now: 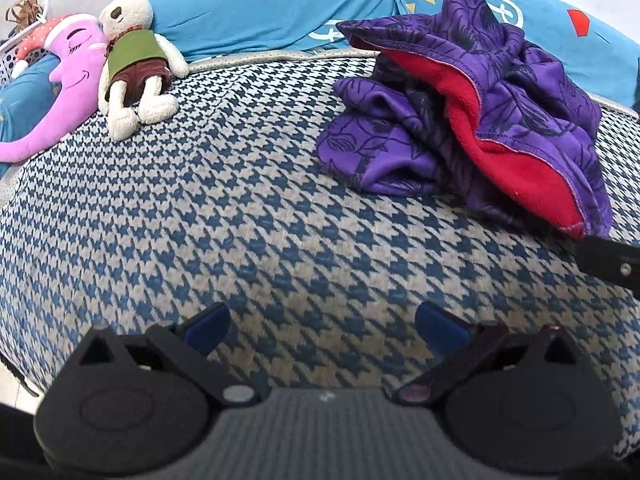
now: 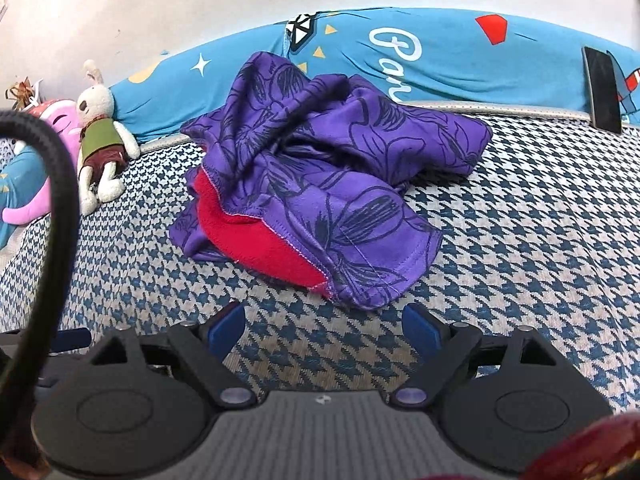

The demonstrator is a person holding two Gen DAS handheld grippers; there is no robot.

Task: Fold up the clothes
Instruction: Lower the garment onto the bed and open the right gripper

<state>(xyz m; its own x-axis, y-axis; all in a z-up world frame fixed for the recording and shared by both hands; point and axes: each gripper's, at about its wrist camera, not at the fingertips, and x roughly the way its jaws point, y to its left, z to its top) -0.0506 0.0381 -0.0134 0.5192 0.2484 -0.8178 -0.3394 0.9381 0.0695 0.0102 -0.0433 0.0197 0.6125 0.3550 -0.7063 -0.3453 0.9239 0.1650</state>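
Right now the purple garment lies crumpled in a heap on the houndstooth bed cover, toward the far side near the blue pillows. Its dark floral print faces outward and its red fleece lining shows along a turned-back hem. In the left wrist view the same garment sits to the upper right, the red lining folded open in a long curve.

The right gripper hovers just short of the nearest hem, its blue-padded fingers spread apart and holding nothing. The left gripper is over bare cover, well apart from the heap, its jaws likewise wide and empty. A black part of the other tool juts in at the right edge of the left view, just beside the garment's lower corner.

Farther off, a cream plush rabbit in a green vest lies against a pink plush toy at the left end of the pillows. A dark phone leans on the pillow at the right.
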